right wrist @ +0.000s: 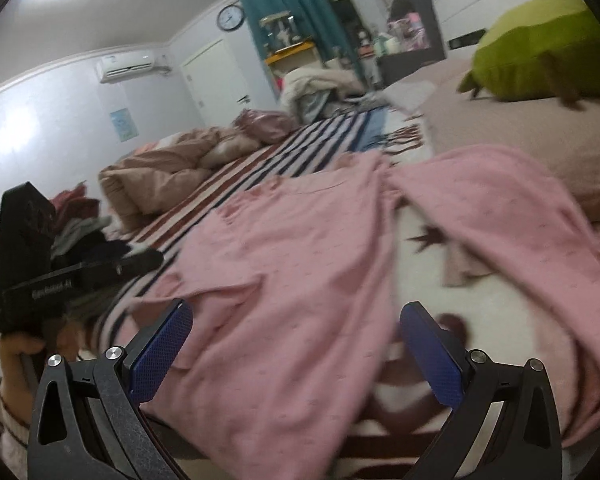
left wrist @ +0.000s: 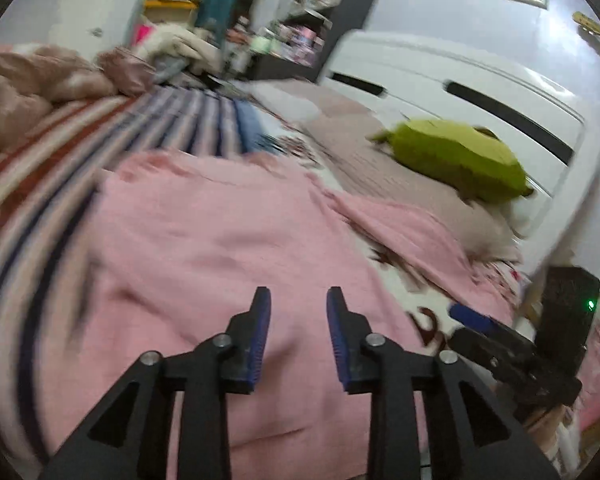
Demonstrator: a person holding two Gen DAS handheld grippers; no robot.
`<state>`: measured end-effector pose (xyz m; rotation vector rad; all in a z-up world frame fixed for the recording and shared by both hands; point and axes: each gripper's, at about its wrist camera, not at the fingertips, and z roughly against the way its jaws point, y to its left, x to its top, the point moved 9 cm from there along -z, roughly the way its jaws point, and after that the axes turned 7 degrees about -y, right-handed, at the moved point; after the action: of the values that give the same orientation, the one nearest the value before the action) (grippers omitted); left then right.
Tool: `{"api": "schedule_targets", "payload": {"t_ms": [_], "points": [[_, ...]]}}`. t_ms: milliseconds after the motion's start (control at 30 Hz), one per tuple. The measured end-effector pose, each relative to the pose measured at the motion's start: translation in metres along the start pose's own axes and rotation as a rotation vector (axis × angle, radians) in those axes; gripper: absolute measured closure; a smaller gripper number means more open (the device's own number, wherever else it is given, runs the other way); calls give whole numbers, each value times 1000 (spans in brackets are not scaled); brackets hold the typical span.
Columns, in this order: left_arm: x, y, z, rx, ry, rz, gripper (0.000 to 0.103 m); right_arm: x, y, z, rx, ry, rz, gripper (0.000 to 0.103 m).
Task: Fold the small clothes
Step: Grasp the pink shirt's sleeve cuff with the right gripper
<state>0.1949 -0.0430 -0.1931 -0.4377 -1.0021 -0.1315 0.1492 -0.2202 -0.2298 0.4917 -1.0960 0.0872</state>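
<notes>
My left tongs point(left wrist: 299, 300) stand narrowly apart with nothing between the blue pads; they hang just above the pink garment point(left wrist: 204, 248), which lies spread on the bed point(left wrist: 400, 168) under and ahead of them. My right tongs point(right wrist: 296, 320) are wide apart and empty, over the near edge of the same garment, its sleeve point(right wrist: 512, 204) lying ahead to their right. A green cushion point(left wrist: 460, 156) lies far ahead on the right.
</notes>
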Motion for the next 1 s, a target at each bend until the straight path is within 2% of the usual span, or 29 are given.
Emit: {"api": "schedule_targets", "payload": {"t_ms": [100,133,200,333,433,500,667,733,767,833,900,933,967,1000], "points": [[6,36,20,127,-46,-15,61,-6,35,-16,56,36,43,2],[7,51,29,176,-62,-20,60,-10,45,-21,69,48,51,5],[7,75,43,234,-82,-13,58,-17,68,-37,94,82,56,17],[-2,113,62,303,-103,0,47,-36,117,-72,145,157,72,19],[-12,137,70,323,-105,25,45,-49,132,-94,90,212,92,17],[-18,147,71,320,-105,49,44,-58,135,-108,47,248,102,5],[-28,157,71,302,-99,74,42,-74,130,-124,-62,294,146,5],[-30,157,68,291,-97,81,42,-72,126,-124,-96,283,141,5],[-30,157,68,287,-97,83,42,-71,123,-123,-106,278,137,9],[-32,156,66,280,-95,87,42,-69,118,-121,-137,274,143,28],[-32,155,65,277,-93,89,41,-65,109,-118,-182,265,156,66],[-31,155,65,277,-94,90,40,-63,107,-115,-169,258,134,76],[-30,154,66,277,-98,89,40,-58,105,-110,-120,246,82,88],[-27,152,66,273,-106,84,38,-52,102,-105,-96,230,49,91]]}}
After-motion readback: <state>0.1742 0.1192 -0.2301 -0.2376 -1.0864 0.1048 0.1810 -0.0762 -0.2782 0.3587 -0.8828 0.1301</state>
